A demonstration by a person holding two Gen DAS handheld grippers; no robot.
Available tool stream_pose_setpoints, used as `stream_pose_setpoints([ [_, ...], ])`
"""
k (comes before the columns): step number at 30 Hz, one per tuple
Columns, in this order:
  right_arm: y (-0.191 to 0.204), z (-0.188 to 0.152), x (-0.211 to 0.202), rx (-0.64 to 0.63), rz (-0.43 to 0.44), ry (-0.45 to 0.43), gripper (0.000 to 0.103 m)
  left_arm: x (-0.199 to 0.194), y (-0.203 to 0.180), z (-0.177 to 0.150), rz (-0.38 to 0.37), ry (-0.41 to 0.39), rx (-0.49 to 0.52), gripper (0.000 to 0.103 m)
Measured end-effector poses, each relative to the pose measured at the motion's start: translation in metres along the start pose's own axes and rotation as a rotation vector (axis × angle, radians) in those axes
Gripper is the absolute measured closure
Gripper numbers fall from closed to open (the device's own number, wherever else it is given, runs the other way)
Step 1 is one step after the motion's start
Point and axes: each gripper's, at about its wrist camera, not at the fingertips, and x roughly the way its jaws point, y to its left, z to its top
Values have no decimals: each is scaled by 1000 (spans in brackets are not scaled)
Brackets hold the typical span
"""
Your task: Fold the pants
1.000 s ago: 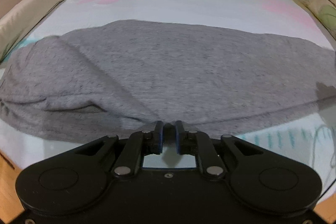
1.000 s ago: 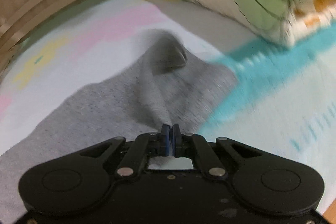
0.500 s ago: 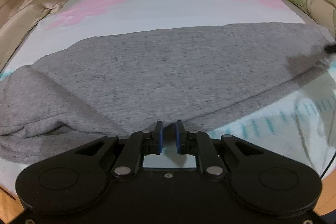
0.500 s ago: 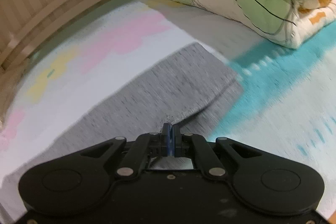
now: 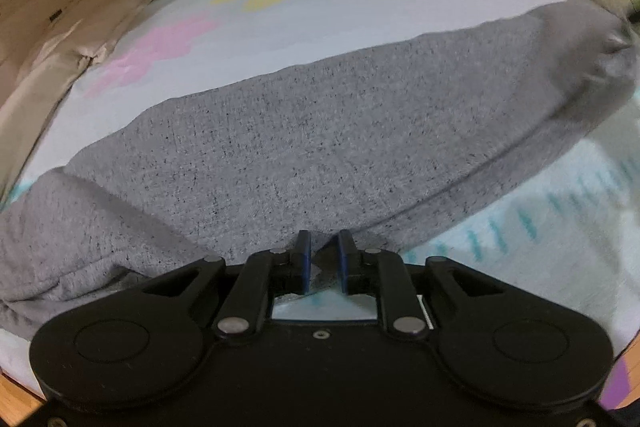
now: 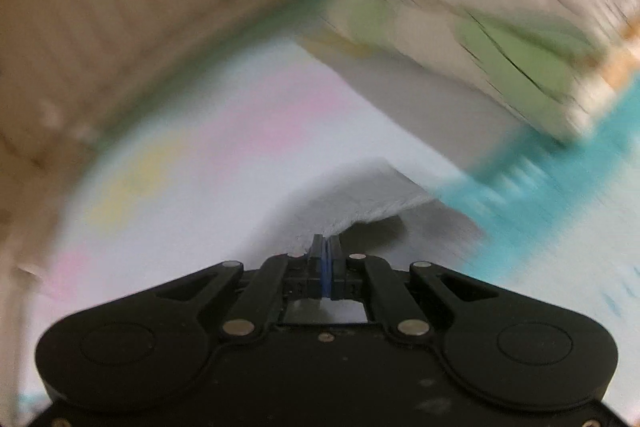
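Left wrist view: the left gripper (image 5: 323,253) has its 2 blue pads a little apart. The jaws have just been opening, and the near edge of the grey pants (image 5: 320,143) lies between them, with no pad pressing on it. The pants lie long across the flowered sheet (image 5: 304,7), with their far end lifted at the right. In the right wrist view, which is blurred, the right gripper (image 6: 327,255) is closed tight on that end of the pants (image 6: 360,191) and holds it above the sheet, near the folded quilt (image 6: 480,27). I judge the right side is carrying this end over for a fold. To do it well, keep the edge taut, lay it square on the other end, and release only after the cloth rests flat.
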Motion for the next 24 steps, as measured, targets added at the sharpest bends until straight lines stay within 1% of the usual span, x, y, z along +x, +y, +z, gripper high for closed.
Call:
stream_pose_setpoints([
  [2, -20, -11, 11, 25, -54, 36, 102, 1, -4, 0, 8, -11, 19, 77],
  [3, -29, -16, 13, 33, -68, 41, 102, 1, -7, 0, 17, -16, 41, 75],
  [5, -38, -18, 17, 44, -77, 45, 102, 3, -13, -2, 37, -25, 77, 74],
  [7, -40, -20, 17, 34, -75, 45, 102, 1, -16, -2, 47, -27, 83, 74],
  [9, -38, -19, 15, 7, -58, 36, 100, 1, -13, 1, 40, -17, 65, 73],
  [12, -35, -17, 9, -2, -25, 34, 90, 0, -9, 1, 28, -1, 47, 71],
  [13, -36, -16, 9, 7, -11, 31, 82, 0, -8, 0, 29, 1, 43, 67],
  [14, -37, -16, 9, 21, 3, 29, 78, 0, -8, -1, 36, -2, 40, 64],
  [16, -37, -15, 9, 33, 2, 27, 76, 2, -7, -1, 62, -11, 39, 53],
  [17, -38, -14, 13, 32, -11, 31, 76, 3, -6, 0, 73, -16, 42, 51],
  [20, -37, -10, 25, 44, -20, 39, 75, 10, -3, 5, 77, -23, 30, 50],
  [24, -34, -8, 42, 105, -2, 91, 75, 15, -2, 10, 78, -27, 32, 50],
])
